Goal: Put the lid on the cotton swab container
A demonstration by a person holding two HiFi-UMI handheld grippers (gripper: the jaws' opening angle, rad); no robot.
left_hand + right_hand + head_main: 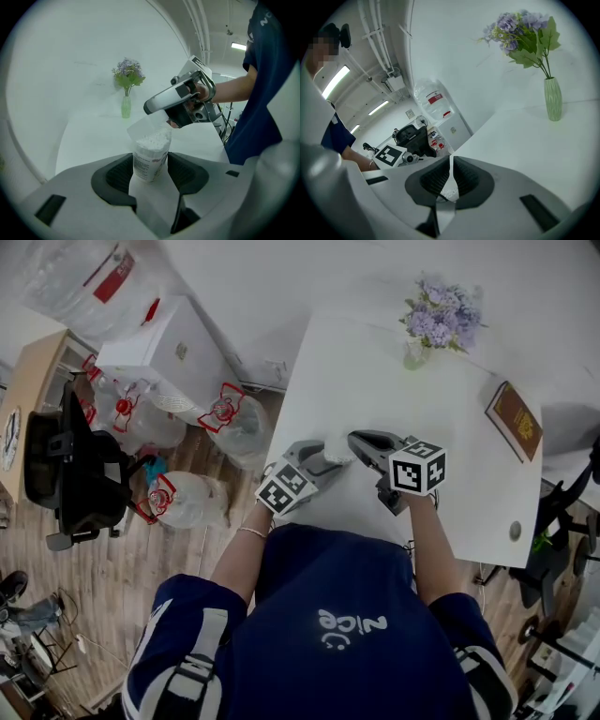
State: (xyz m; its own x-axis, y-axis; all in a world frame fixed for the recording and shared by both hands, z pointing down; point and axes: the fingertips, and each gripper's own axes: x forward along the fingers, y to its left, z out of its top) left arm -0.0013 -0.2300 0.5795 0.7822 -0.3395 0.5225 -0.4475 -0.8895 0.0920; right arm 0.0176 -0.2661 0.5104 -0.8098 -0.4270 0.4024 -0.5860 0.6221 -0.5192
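Note:
The cotton swab container (150, 157), a clear cup packed with white swabs, stands upright between the jaws of my left gripper (151, 169), which is shut on its sides. Its top is uncovered. A thin translucent lid (146, 124) hangs tilted over the swabs, its lower edge close to the rim. My right gripper (165, 118) is shut on the lid's far edge. In the right gripper view the lid (451, 174) shows edge-on between the nearly closed jaws, with swabs (449, 191) below. In the head view the left gripper (328, 457) and right gripper (354, 439) meet near the white table's (375, 390) left edge.
A small green vase of purple flowers (441, 320) stands at the table's far side, also the vase (553, 98). A brown book (514, 421) lies at the right edge and a small round object (515, 531) near the front right. Water bottles (178, 498) and an office chair (66, 465) stand on the floor at left.

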